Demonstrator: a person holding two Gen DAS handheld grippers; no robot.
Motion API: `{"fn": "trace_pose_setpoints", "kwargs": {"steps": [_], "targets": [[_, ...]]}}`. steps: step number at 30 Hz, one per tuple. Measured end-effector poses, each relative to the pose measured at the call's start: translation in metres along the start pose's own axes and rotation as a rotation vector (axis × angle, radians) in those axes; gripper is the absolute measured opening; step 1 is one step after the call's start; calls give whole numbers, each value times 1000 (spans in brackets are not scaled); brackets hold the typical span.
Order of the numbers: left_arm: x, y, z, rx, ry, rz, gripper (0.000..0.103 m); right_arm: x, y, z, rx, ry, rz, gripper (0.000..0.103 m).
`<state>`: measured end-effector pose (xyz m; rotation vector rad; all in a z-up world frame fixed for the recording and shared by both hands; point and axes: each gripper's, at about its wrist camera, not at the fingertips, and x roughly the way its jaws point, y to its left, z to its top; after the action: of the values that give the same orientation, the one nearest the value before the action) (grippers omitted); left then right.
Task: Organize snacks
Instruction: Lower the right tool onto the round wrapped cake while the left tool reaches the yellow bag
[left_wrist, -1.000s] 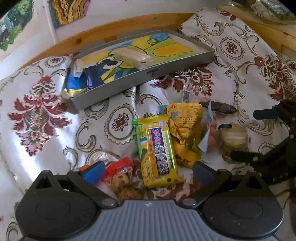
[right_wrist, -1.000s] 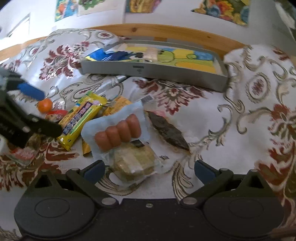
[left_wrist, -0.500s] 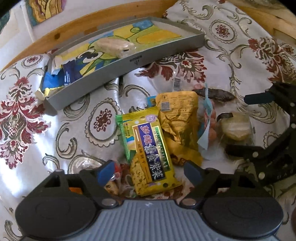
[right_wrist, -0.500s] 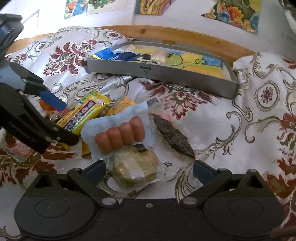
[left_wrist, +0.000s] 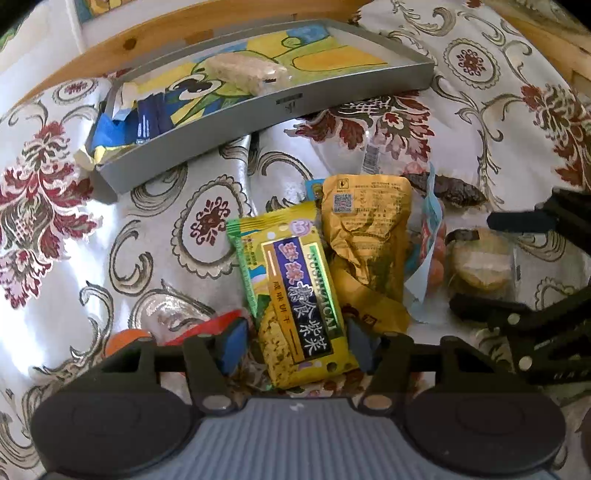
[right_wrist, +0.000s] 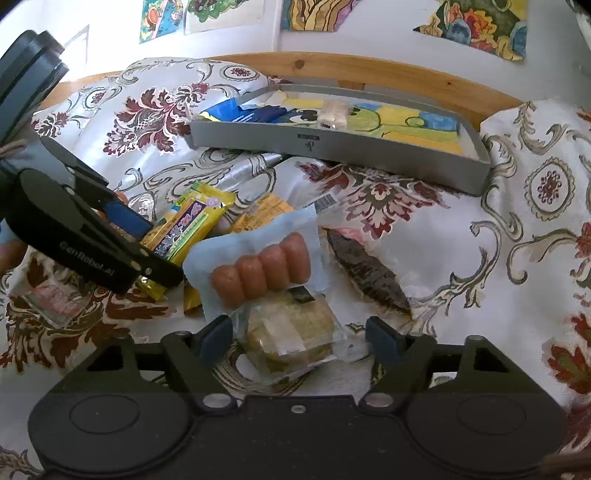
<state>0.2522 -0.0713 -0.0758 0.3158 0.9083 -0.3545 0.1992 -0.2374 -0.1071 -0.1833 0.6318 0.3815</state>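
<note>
Left gripper (left_wrist: 293, 341) open, 2 fingers straddling near end of yellow-green cracker pack (left_wrist: 295, 291), not clamped. Right gripper (right_wrist: 299, 338) open around clear-wrapped cake (right_wrist: 291, 338). Just beyond: sausage pack (right_wrist: 264, 267), gold pouch (left_wrist: 364, 236), dark dried fish (right_wrist: 365, 269). Farthest: grey tray (right_wrist: 369, 146) on floral cloth (right_wrist: 424, 236), holding 1 pale bar (left_wrist: 245, 72) and blue packets (left_wrist: 146, 118).

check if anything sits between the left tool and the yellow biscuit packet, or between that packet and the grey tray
Nothing visible does. The left tool is open, astride the yellow biscuit packet. Only bare patterned cloth lies between it and the grey tray.
</note>
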Motion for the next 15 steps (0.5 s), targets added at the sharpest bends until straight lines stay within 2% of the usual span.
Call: {"fn": "trace_pose_setpoints", "kwargs": {"steps": [15], "targets": [[-3,7,1,-116,-5,-28,56,-2,2,-1,-16,-11,-14,66]]}}
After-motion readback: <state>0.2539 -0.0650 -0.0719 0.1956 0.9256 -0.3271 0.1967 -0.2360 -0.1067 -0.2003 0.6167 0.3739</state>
